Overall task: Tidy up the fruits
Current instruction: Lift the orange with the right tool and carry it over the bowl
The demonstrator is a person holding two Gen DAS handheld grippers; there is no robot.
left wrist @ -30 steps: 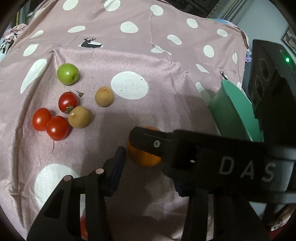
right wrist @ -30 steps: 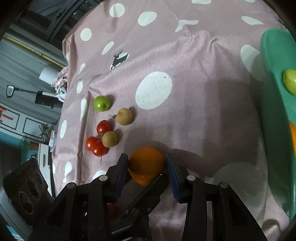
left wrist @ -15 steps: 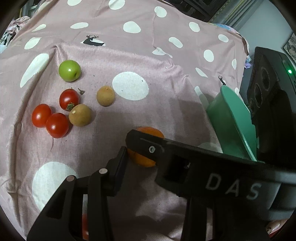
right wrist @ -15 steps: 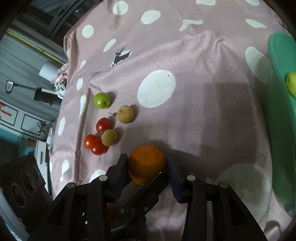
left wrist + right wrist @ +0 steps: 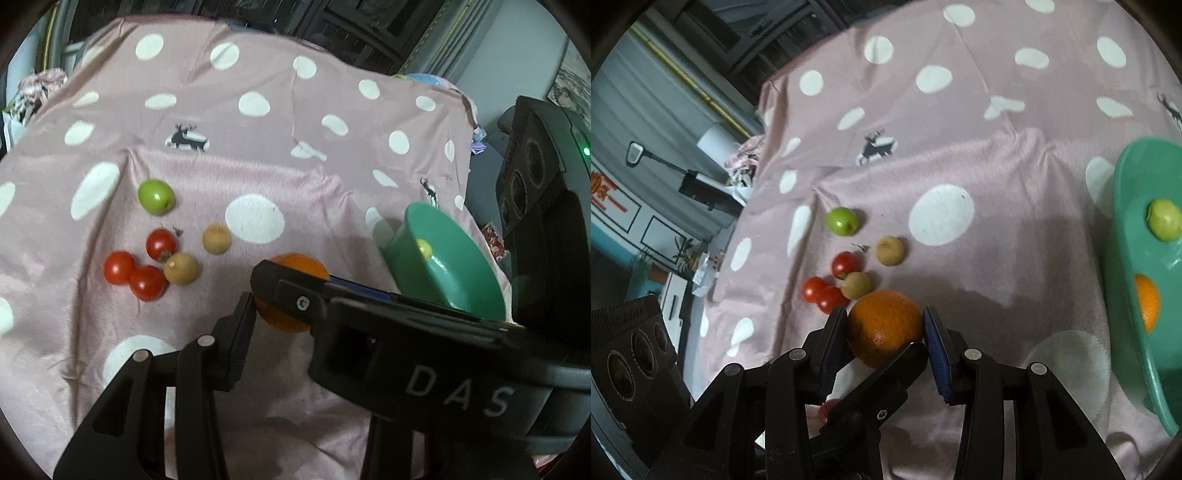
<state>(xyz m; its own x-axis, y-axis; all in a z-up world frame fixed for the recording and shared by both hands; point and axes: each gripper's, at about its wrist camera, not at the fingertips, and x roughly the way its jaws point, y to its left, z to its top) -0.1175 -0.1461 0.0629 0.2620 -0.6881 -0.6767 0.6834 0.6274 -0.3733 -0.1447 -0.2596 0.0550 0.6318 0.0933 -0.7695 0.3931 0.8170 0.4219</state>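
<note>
Both the right tongs (image 5: 884,338) and the left tongs (image 5: 280,306) are clamped on one orange (image 5: 882,326), raised toward the green bowl (image 5: 1123,295) (two fruits already inside), while six small fruits (image 5: 147,282) wait on the pink-clothed worktop (image 5: 258,166).

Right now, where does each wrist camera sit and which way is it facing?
Right wrist: behind the right gripper, looking down at the clamped orange; bowl at the right edge.
Left wrist: looking down over one left finger; the right gripper crosses in front.
Shared: orange, bowl, tomatoes, dotted cloth.
</note>
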